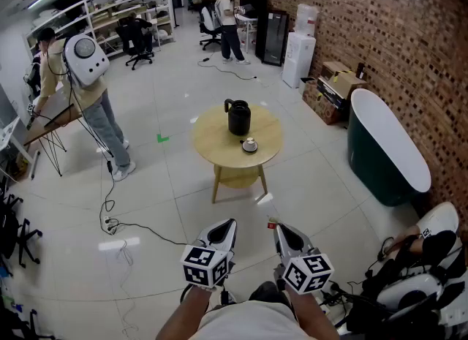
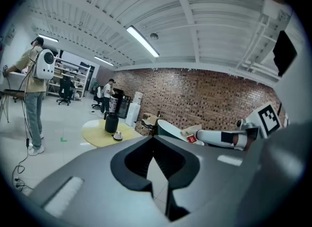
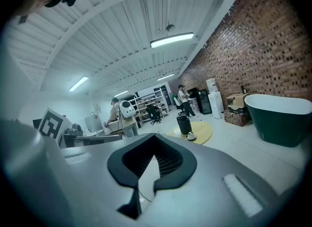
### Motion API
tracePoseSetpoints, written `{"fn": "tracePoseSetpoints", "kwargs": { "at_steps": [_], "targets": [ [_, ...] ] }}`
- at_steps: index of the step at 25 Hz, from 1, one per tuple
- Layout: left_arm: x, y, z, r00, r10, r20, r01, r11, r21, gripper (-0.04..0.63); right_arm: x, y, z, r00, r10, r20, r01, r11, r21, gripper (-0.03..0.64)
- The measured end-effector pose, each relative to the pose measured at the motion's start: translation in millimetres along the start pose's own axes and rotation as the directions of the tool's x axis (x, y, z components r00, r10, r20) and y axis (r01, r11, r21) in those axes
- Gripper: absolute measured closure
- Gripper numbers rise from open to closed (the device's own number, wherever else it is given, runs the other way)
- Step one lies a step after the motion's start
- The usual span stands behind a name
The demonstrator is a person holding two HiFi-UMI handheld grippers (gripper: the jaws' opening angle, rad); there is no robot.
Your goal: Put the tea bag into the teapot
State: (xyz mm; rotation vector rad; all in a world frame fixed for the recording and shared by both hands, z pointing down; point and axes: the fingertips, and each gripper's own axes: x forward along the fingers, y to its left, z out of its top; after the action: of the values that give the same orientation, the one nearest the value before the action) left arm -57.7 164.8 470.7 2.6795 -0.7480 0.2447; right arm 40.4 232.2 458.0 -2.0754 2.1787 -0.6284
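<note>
A black teapot (image 1: 238, 117) stands on a round yellow table (image 1: 212, 141) in the middle of the room, well ahead of both grippers. A small white lid on a saucer (image 1: 249, 144) lies beside it. My right gripper (image 1: 276, 227) is shut on the tea bag (image 1: 266, 199), whose white paper and red tag stick out past its tip. The left gripper view shows the same tea bag (image 2: 191, 137) at the right gripper's white jaws. My left gripper (image 1: 227, 224) is beside it, shut and holding nothing. The teapot (image 3: 183, 123) is far off in the right gripper view.
A dark green bathtub (image 1: 387, 156) stands along the brick wall at right. A person with a white backpack (image 1: 88, 90) is at the left, another person (image 1: 228, 9) at the back. Cables and a power strip (image 1: 117, 229) lie on the floor at left.
</note>
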Motion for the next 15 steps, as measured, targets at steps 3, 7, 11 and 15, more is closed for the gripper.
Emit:
{"fn": "tracePoseSetpoints", "kwargs": {
  "at_steps": [3,7,11,15],
  "targets": [
    [-5.8,7.8,-4.8,1.000,-0.004,0.000,0.004,1.000,0.005,0.583,-0.8,0.5,-5.1,1.000,-0.024,0.011,0.024,1.000,0.004,0.615],
    [-4.6,19.2,-8.0,1.000,-0.003,-0.006,0.002,1.000,-0.008,0.583,5.5,-4.5,-2.8,0.999,-0.046,0.019,0.046,0.999,0.007,0.615],
    [10.3,35.1,-4.4,1.000,0.009,-0.007,-0.009,1.000,-0.002,0.583,26.3,-17.4,6.2,0.998,-0.049,0.031,0.049,0.999,-0.004,0.615],
    [36.9,58.4,10.2,0.999,0.031,0.014,-0.031,0.999,0.008,0.583,60.6,-31.8,23.4,0.999,-0.030,0.043,0.031,0.999,-0.028,0.615]
  ]
}}
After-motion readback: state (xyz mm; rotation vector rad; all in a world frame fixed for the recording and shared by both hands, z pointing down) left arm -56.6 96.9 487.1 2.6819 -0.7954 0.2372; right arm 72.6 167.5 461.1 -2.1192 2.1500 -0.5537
